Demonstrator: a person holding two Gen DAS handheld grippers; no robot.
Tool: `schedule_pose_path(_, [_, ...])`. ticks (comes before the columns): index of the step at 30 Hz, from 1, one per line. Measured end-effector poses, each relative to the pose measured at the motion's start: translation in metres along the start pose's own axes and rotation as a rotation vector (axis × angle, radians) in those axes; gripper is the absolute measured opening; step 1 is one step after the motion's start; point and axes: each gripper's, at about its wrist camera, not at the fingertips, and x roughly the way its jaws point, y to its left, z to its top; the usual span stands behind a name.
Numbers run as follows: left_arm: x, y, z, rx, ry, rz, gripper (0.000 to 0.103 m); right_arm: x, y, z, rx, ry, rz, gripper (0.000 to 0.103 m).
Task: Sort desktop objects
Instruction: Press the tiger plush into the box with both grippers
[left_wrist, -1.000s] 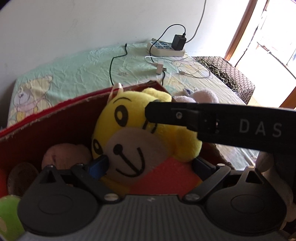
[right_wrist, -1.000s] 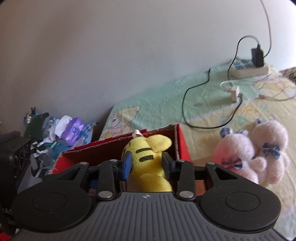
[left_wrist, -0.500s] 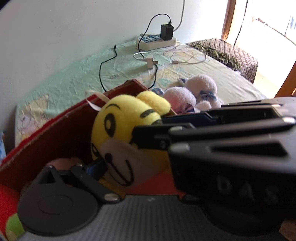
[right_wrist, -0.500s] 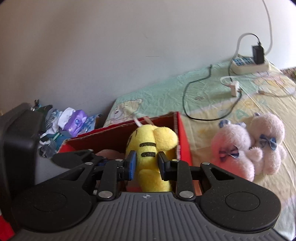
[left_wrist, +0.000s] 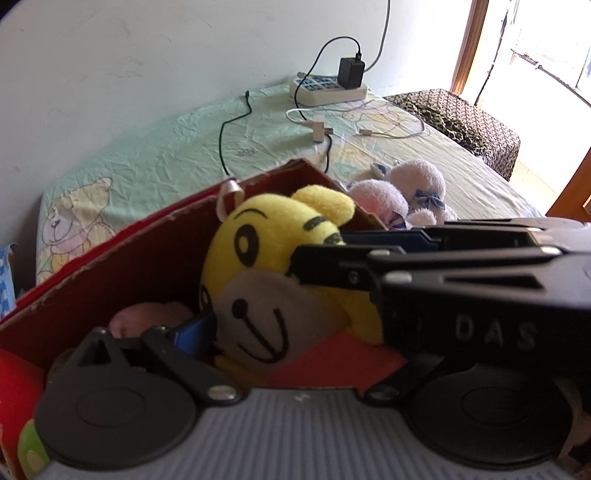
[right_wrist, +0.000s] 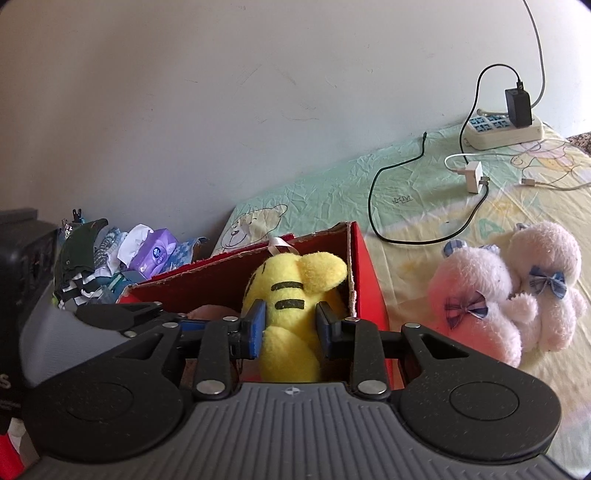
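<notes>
A bed covered in a wrinkled pale green and yellow sheet (right_wrist: 332, 188) printed with cartoon bears carries everything. Directly on it stands an open red cardboard box (right_wrist: 364, 266), and just beside the box lie two fluffy pale pink plush animals with blue checked bows (right_wrist: 491, 291), pressed against each other. Near the wall rests a cream-coloured power strip (right_wrist: 506, 131) with a black charger plugged in. A thin black cable (right_wrist: 373, 192) curves across the sheet, and a small white adapter with white cables (right_wrist: 474, 171) lies near the strip.
</notes>
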Motion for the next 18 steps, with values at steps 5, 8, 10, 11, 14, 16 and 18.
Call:
schedule_pose_path(5, [-0.017,0.015,-0.005,-0.037,-0.078,-0.096,0.099,0.003,0.006,-0.001,-0.041,-0.026,-0.021,0.033])
schedule_pose_path(8, [-0.018,0.023,-0.007,-0.082,-0.073,-0.067,0.101,0.005,0.008,-0.002,-0.059,-0.036,-0.034,0.033])
schedule_pose_path(10, [-0.015,0.026,-0.007,-0.106,-0.055,-0.068,0.101,0.005,0.009,-0.003,-0.066,-0.048,-0.04,0.033])
schedule_pose_path(11, [-0.015,0.025,-0.007,-0.105,-0.052,-0.052,0.101,0.005,0.009,-0.004,-0.065,-0.053,-0.042,0.033])
schedule_pose_path(14, [-0.014,0.021,-0.008,-0.093,-0.063,-0.025,0.103,0.005,0.01,-0.005,-0.068,-0.069,-0.048,0.033])
schedule_pose_path(16, [-0.013,0.021,-0.01,-0.091,-0.062,-0.022,0.103,0.005,0.01,-0.006,-0.077,-0.072,-0.05,0.033])
schedule_pose_path(18, [-0.007,0.022,-0.013,-0.104,-0.05,-0.037,0.102,0.005,0.011,-0.006,-0.082,-0.073,-0.053,0.033])
